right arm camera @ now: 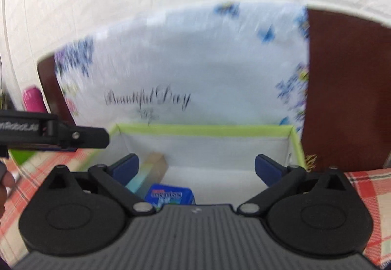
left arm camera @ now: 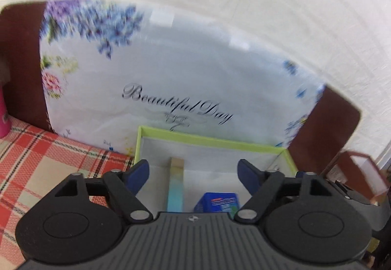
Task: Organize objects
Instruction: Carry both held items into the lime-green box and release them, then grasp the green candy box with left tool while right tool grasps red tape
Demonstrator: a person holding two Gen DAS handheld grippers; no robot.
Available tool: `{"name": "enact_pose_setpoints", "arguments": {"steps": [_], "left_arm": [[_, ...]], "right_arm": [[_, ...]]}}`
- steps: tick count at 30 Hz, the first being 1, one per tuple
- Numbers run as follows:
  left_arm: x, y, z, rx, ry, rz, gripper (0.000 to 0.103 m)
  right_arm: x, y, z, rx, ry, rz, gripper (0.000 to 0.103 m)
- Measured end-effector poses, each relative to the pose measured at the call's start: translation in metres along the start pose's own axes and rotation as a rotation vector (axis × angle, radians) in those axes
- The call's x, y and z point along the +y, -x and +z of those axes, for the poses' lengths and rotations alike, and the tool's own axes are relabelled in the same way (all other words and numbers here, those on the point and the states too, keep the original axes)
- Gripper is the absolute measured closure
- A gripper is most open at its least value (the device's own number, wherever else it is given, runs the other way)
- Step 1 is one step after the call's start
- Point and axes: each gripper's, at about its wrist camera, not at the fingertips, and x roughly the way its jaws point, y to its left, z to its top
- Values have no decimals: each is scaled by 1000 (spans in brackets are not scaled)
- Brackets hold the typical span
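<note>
Plaid cloth bears green-rimmed box (left arm camera: 210, 141); blue pack (left arm camera: 217, 204) inside between wide-open, empty left tool (left arm camera: 193, 172).

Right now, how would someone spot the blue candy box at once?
Find the floral "Beautiful Day" cushion; the green-rimmed box sits before it. Inside, at the near edge, the blue candy box lies beside a long slim carton: it is squat, deep blue, with a red label.

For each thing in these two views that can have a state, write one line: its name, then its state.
Left gripper: open, nothing between its pads.
Right gripper: open, nothing between its pads.
Green-rimmed box: lid off, top open.
Long slim box: lying flat inside the green-rimmed box.
Blue Mentos pack: inside the green-rimmed box, beside the long slim box.
Floral pillow: propped upright behind the box.
</note>
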Motion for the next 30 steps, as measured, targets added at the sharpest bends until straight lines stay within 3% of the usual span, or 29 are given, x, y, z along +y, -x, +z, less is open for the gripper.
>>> {"name": "enact_pose_setpoints", "arguments": {"steps": [4, 8, 12, 18, 22, 27, 30], "left_arm": [[-11, 46, -11, -71, -22, -22, 10], [-15, 70, -41, -90, -19, 36, 10], [-6, 78, -76, -32, 53, 83, 10], [8, 82, -124, 117, 114, 217, 10], [15, 93, -149, 150, 125, 239, 10], [15, 102, -175, 183, 111, 172, 10], [13, 106, -190, 182, 93, 175, 10]], "right_arm": [[-2, 56, 2, -76, -15, 32, 0], [-3, 103, -14, -134, -47, 32, 0], [-5, 137, -40, -134, -81, 36, 0], [3, 166, -87, -67, -28, 41, 0], [9, 182, -120, -42, 18, -16, 0], [5, 198, -149, -22, -23, -40, 0], [-1, 205, -163, -3, -41, -42, 0]]}}
